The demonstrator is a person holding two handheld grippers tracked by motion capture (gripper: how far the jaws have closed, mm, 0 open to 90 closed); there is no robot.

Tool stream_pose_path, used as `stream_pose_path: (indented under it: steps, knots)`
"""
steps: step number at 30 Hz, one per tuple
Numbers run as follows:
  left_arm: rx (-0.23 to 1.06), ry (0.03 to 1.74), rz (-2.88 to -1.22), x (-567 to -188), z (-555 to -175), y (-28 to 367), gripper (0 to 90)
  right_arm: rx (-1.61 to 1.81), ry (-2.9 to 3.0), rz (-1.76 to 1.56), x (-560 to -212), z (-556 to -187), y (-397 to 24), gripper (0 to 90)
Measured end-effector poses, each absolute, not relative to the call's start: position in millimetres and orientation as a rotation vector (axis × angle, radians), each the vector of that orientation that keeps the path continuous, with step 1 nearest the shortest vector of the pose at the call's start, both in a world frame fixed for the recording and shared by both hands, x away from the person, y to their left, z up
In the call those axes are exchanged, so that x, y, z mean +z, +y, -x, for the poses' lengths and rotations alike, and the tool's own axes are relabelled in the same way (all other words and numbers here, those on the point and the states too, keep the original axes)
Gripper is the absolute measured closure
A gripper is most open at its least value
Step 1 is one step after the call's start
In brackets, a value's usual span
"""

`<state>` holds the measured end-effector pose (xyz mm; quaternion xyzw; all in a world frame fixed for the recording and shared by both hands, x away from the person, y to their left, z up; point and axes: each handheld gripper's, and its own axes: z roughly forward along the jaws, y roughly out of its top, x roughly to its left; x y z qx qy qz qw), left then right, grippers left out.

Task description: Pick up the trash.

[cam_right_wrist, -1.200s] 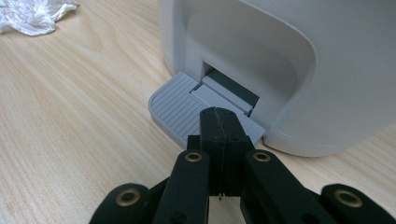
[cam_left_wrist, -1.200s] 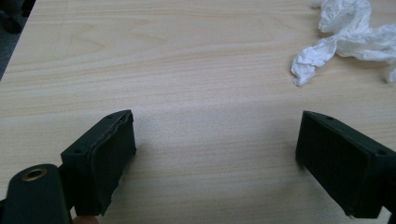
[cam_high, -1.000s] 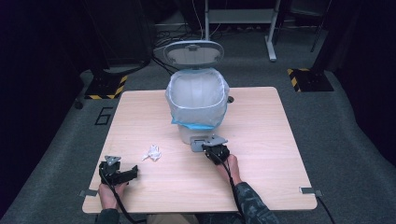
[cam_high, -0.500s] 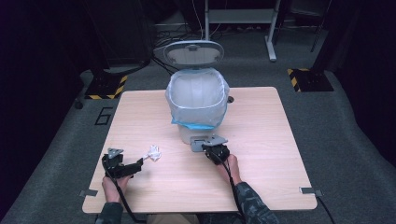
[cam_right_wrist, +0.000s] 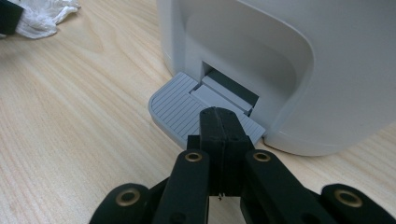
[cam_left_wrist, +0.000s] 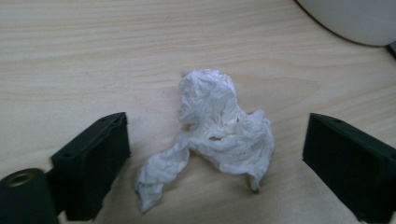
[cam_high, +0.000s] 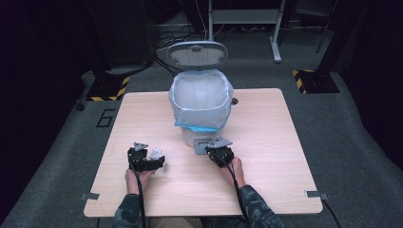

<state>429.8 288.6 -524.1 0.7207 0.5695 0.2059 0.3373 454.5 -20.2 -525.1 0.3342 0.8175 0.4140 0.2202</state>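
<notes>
A crumpled white tissue (cam_left_wrist: 219,135) lies on the wooden table (cam_high: 271,142), left of the bin. My left gripper (cam_left_wrist: 219,128) is open, with one jaw on each side of the tissue and neither touching it; in the high view the left gripper (cam_high: 152,159) sits just behind the tissue (cam_high: 156,152). A white pedal bin (cam_high: 201,102) with a clear blue-edged liner stands mid-table, its lid (cam_high: 197,53) raised. My right gripper (cam_right_wrist: 219,116) is shut with nothing in it, its tips resting on the grey pedal (cam_right_wrist: 180,109) at the foot of the bin (cam_right_wrist: 289,60).
The right gripper (cam_high: 219,153) sits close against the bin's front. The tissue (cam_right_wrist: 42,16) shows far left in the right gripper view. Dark floor, yellow-black marked stands (cam_high: 309,78) and desk legs surround the table.
My left gripper has moved forward and to the right, up to the tissue, and now straddles it. The right gripper has stayed on the pedal.
</notes>
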Motion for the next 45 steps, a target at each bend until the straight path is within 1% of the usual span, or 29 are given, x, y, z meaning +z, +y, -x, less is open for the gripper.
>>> stream_pose_path:
  steps: [1,2,3,5,6,7,10,12,13,15,20,25,27,32,45]
  knots:
    - [0.549,1.482,-1.885,-524,-430,286,15.5,1.145,2.261,-0.924,-525,-454,-20,90.0]
    - [0.543,1.474,-1.890,-524,-431,285,15.8,1.148,2.263,-0.927,-525,-455,-20,90.0]
    - [0.556,1.462,-1.897,-524,-431,283,18.4,1.149,2.265,-0.928,-525,-455,-21,90.0]
    - [0.582,1.439,-1.914,-523,-430,281,35.6,1.149,2.264,-0.928,-525,-455,-21,90.0]
    - [0.585,1.431,-1.917,-523,-428,280,41.9,1.148,2.263,-0.926,-525,-455,-20,90.0]
    - [0.594,1.424,-1.911,-523,-427,280,50.0,1.149,2.263,-0.926,-525,-455,-21,90.0]
    - [0.601,1.409,-1.896,-525,-425,282,69.2,1.149,2.264,-0.928,-525,-455,-21,90.0]
    - [0.588,1.401,-1.888,-525,-426,283,76.6,1.151,2.264,-0.927,-525,-455,-21,90.0]
    - [0.589,1.393,-1.890,-525,-426,283,78.2,1.151,2.265,-0.928,-525,-455,-21,90.0]
    - [0.576,1.386,-1.902,-524,-427,284,80.0,1.152,2.264,-0.932,-525,-455,-21,90.0]
    - [0.533,1.389,-1.901,-520,-425,287,80.7,1.151,2.264,-0.931,-525,-455,-21,90.0]
    - [0.536,1.377,-1.870,-511,-424,289,80.8,1.146,2.268,-0.923,-525,-455,-21,90.0]
    - [0.561,1.356,-1.875,-505,-423,289,80.8,1.157,2.264,-0.937,-525,-455,-21,90.0]
    - [0.554,1.342,-1.860,-491,-421,293,80.7,1.156,2.265,-0.933,-525,-456,-21,90.0]
    - [0.589,1.310,-1.866,-468,-422,299,80.8,1.157,2.265,-0.933,-525,-456,-22,90.0]
